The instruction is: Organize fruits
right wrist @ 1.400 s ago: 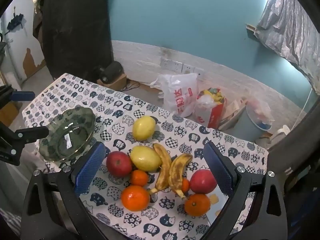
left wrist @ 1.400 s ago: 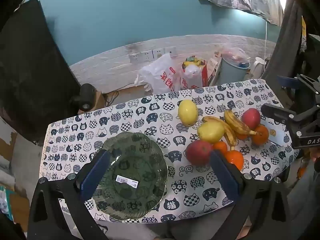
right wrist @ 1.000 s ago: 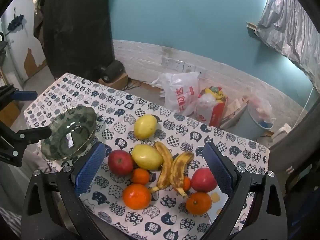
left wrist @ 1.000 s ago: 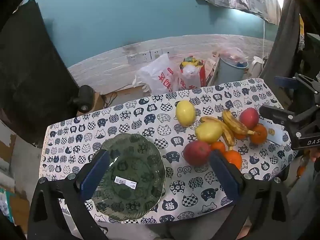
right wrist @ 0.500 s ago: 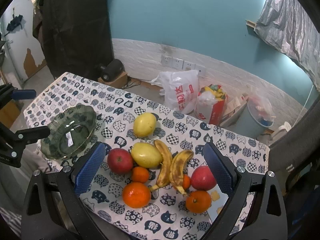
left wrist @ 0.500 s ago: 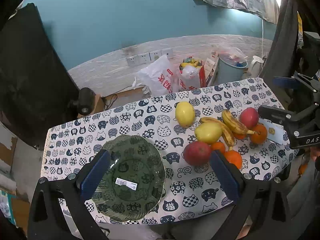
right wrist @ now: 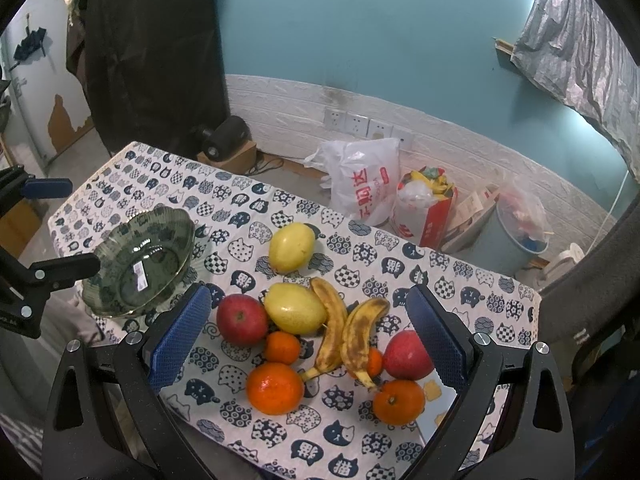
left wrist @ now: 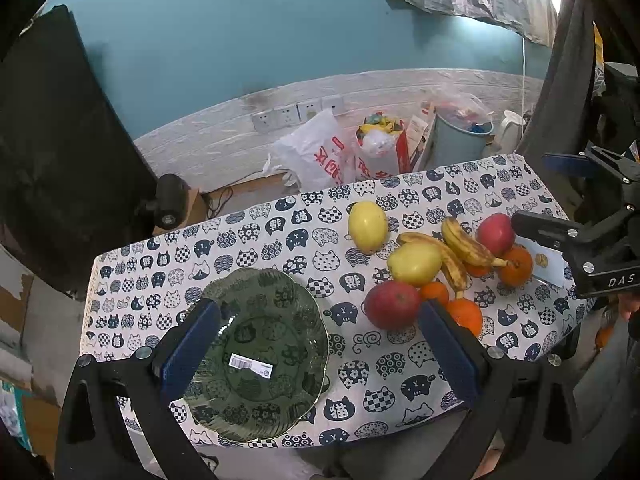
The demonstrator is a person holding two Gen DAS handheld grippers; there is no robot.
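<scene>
Currently, both grippers are held above a table [left wrist: 280, 236] covered with a cat-patterned cloth, and neither touches anything. The left gripper [left wrist: 320, 344] is seen with its jaws spread wide and nothing between them; beneath it, near the table's front left edge, a green glass bowl [left wrist: 256, 352] with a white barcode label inside is set. The right gripper [right wrist: 308, 332] is likewise held with jaws wide apart and empty, above the fruit cluster on the right half of the table.

The fruits are gathered close together, apart from the bowl. A yellow lemon-like fruit [right wrist: 291, 246] lies alone toward the far side. A second yellow fruit [right wrist: 294, 308] is pressed between a red apple [right wrist: 242, 319] and two spotted bananas [right wrist: 344, 332]. A small orange [right wrist: 282, 346] sits just in front of the yellow fruit, and a larger orange [right wrist: 274, 388] lies nearer the front edge. Another red apple [right wrist: 406, 356] and an orange [right wrist: 398, 402] are found at the right end, and a further orange is partly hidden under the bananas.

Behind the table, plastic bags [right wrist: 366, 180] and a blue bin [right wrist: 508, 240] stand against the wall.
</scene>
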